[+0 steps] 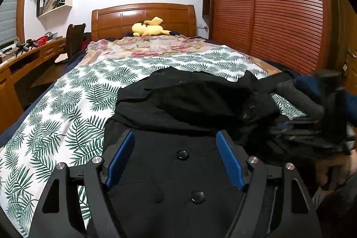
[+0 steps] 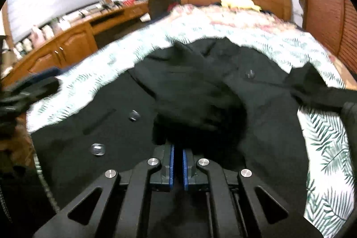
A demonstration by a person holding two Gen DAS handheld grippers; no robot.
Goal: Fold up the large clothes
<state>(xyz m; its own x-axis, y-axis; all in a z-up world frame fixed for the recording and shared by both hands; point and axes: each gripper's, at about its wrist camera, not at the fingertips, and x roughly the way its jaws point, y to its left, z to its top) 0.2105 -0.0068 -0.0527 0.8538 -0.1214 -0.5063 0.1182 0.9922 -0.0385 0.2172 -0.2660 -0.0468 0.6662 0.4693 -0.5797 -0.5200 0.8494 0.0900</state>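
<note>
My left gripper (image 1: 176,156) was matte black, its two linkage arms pinned with round silver screws, and my fingers (image 1: 121,156) wore ribbed blue pads. My right gripper (image 2: 177,167) had the same build (triangular cut-outs in the outer arms, same blue pads). The hand (image 1: 334,167) behind it emerged from a dark sleeve (image 1: 341,204).

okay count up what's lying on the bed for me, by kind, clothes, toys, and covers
Black coat: 1
Yellow plush toy: 1
Covers: 2, the leaf-print sheet and the floral blanket
Total: 4
</note>
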